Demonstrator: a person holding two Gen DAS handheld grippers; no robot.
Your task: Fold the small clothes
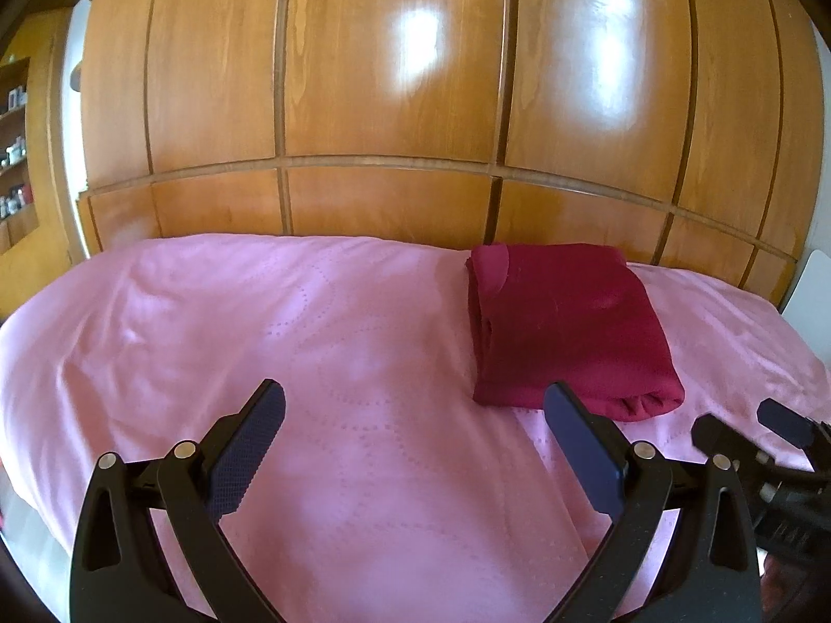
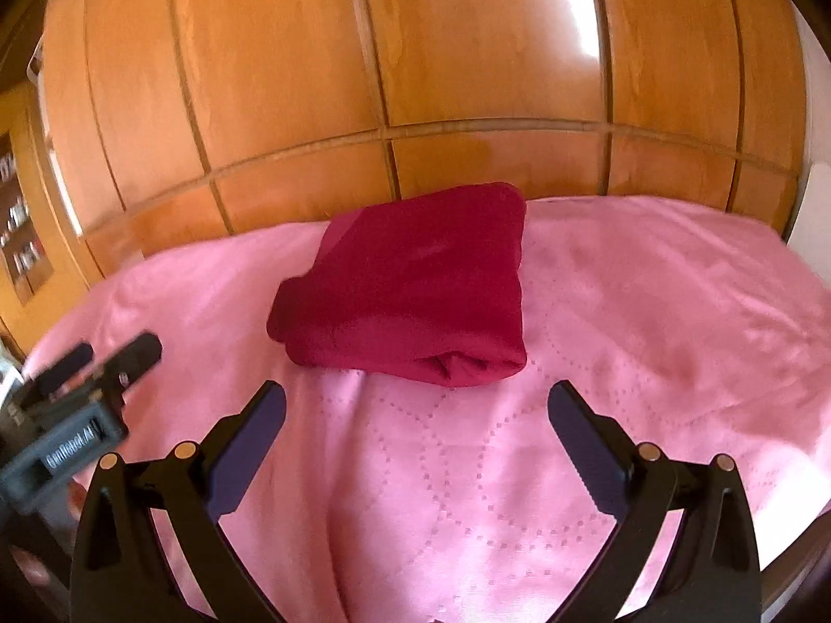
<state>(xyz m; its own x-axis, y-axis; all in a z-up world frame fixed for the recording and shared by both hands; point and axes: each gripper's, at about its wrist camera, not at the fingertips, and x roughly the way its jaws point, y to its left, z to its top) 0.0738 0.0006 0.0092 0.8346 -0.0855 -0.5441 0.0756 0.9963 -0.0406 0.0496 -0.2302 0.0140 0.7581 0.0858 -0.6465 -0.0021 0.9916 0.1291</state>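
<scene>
Bare pink bedspread [image 1: 259, 322] left of folded garment [image 1: 566, 322]; wardrobe [image 1: 394, 78] behind.

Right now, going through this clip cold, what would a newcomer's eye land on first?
The dark red folded garment stands out first, lying on the pink bedspread toward its far edge, near the wooden wardrobe behind. Next come the two grippers: the left gripper and right gripper both hang over bare bedspread short of the garment, jaws spread wide and holding nothing.
</scene>
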